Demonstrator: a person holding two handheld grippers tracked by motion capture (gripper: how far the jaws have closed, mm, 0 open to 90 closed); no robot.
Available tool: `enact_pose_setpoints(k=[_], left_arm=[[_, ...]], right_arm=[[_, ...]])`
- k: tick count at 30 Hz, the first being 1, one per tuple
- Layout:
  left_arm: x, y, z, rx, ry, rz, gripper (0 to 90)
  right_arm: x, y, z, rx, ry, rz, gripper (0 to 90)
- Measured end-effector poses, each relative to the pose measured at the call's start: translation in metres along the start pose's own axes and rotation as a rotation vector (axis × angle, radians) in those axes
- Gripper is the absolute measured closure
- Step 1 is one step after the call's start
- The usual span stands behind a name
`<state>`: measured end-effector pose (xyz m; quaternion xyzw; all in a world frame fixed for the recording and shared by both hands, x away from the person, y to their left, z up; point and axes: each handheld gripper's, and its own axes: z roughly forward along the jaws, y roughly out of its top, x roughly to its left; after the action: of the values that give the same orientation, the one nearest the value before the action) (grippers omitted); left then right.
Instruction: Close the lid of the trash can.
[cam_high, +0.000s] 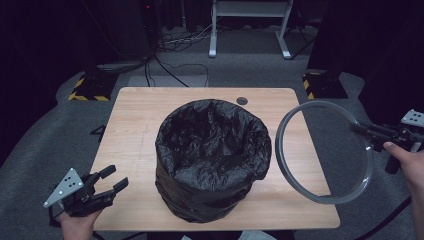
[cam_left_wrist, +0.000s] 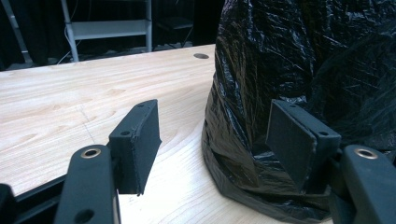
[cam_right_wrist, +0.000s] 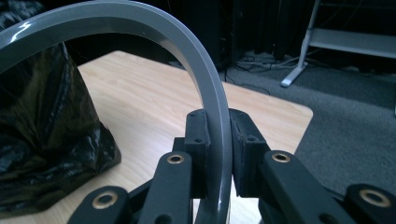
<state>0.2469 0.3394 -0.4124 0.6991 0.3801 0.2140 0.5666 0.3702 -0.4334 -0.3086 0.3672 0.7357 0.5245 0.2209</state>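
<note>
A round bin lined with a black plastic bag (cam_high: 212, 157) stands in the middle of the wooden table (cam_high: 135, 120). A large grey ring (cam_high: 300, 185) hangs tilted in the air over the table's right edge. My right gripper (cam_high: 367, 131) is shut on the ring's far right side; in the right gripper view the two pads press the grey ring (cam_right_wrist: 205, 74) between them at my right gripper (cam_right_wrist: 217, 140). My left gripper (cam_high: 114, 179) rests at the table's front left corner, open and empty. In the left gripper view my left gripper (cam_left_wrist: 217, 140) points at the bag's (cam_left_wrist: 303, 60) lower side.
A small dark hole cap (cam_high: 242, 100) sits near the table's far edge. Beyond the table lie grey carpet, cables (cam_high: 165, 65) and a white desk frame (cam_high: 250, 25). Yellow-black striped stand bases (cam_high: 89, 90) flank the far corners.
</note>
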Motion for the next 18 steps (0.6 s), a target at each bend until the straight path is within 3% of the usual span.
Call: enact_pose_setpoints(k=[10,18], left_arm=[[-0.004,0.001,-0.007,-0.001,0.021,0.02,35.0],[-0.013,0.0,-0.029,-0.001,0.068,0.056,34.9]], right_arm=[[0.005,0.031,0.004,-0.027,0.038,-0.013,78.7],[0.02,0.065,0.024,-0.033,0.102,-0.062,78.7]])
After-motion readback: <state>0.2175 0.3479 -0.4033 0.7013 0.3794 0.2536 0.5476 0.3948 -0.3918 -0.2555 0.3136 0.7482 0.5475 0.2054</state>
